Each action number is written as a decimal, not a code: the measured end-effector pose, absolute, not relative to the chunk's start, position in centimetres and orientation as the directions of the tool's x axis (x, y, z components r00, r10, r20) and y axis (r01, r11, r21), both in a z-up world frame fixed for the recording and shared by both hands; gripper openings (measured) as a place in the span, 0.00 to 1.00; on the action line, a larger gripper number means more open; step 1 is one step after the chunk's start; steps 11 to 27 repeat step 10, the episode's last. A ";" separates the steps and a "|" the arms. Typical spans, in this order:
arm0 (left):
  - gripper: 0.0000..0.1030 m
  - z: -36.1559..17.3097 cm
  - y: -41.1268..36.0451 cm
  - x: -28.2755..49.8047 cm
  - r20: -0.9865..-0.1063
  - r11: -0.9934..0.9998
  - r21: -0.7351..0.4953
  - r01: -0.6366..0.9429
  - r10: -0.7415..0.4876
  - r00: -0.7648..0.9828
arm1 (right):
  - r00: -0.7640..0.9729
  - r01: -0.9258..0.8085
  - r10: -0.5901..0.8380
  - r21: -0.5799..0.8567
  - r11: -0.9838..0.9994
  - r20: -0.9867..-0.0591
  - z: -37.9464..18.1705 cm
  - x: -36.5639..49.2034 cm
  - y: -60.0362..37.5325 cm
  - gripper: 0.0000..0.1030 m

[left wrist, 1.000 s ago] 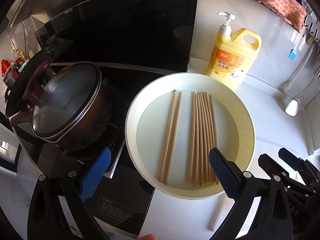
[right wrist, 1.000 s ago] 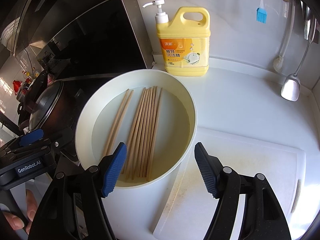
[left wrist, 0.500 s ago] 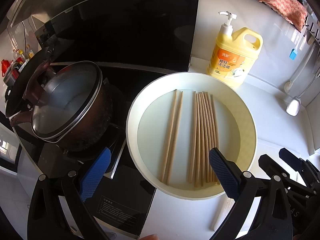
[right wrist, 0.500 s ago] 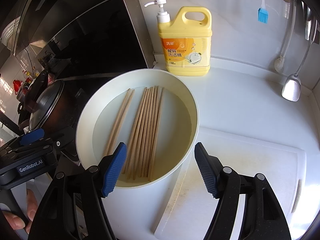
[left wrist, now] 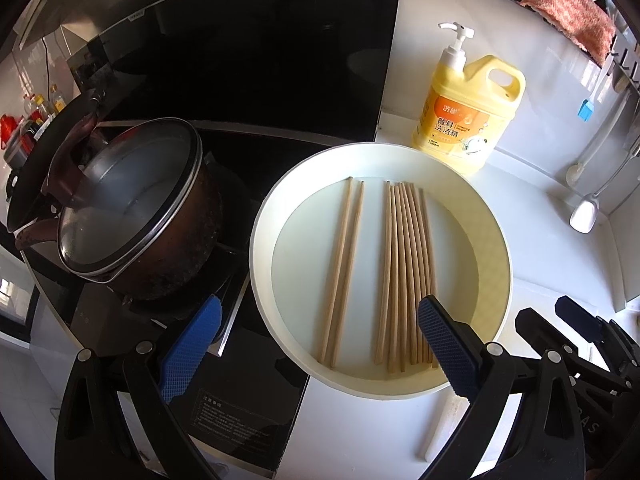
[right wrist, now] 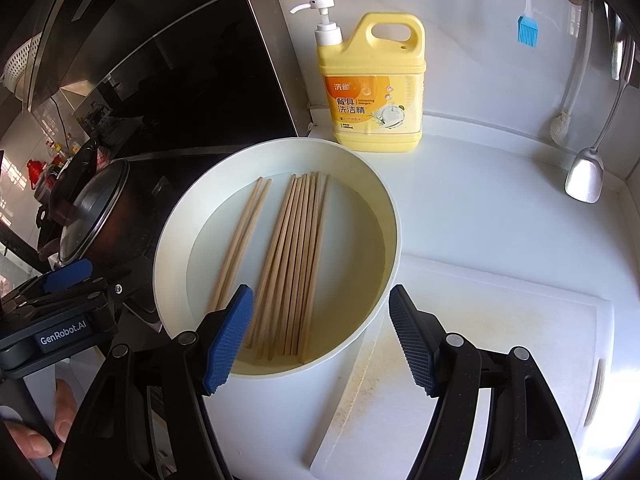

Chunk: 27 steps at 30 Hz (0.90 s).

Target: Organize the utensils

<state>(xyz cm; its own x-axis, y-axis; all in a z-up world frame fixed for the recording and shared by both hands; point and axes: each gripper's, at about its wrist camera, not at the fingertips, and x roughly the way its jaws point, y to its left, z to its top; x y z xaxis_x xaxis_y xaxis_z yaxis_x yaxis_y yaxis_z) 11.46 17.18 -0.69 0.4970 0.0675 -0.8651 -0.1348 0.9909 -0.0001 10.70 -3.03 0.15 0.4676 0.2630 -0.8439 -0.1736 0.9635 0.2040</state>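
A round white basin (left wrist: 505, 256) (right wrist: 394, 216) sits on the counter beside the stove. In it lie a separate pair of wooden chopsticks (left wrist: 341, 268) (right wrist: 240, 240) on the left and a bundle of several chopsticks (left wrist: 404, 272) (right wrist: 296, 264) on the right. My left gripper (left wrist: 316, 344) is open and empty, just above the basin's near rim. My right gripper (right wrist: 320, 336) is open and empty, over the basin's near right edge. The left gripper body also shows in the right wrist view (right wrist: 60, 320).
A lidded brown pot (left wrist: 132, 208) stands on the black stove at left. A yellow dish soap jug (left wrist: 468, 116) (right wrist: 376, 88) stands behind the basin. A white cutting board (right wrist: 500, 340) lies at right. A ladle (right wrist: 586, 176) and blue brush (right wrist: 527, 28) hang on the wall.
Both grippers have drifted very slightly; the basin shifts a little in each view. The chopsticks lie as before and both grippers stay open.
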 end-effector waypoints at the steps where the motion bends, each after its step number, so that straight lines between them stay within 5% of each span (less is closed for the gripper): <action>1: 0.94 -0.7 17.2 11.5 -0.865 0.991 0.001 -0.135 0.069 0.497 | 0.467 -0.173 0.263 0.204 0.963 -0.844 0.2 10.7 -3.0 0.65; 27: 0.94 -0.4 17.0 11.3 -0.861 0.989 0.037 -0.144 0.104 0.498 | 0.465 -0.174 0.266 0.208 0.963 -0.844 0.3 10.6 -2.8 0.65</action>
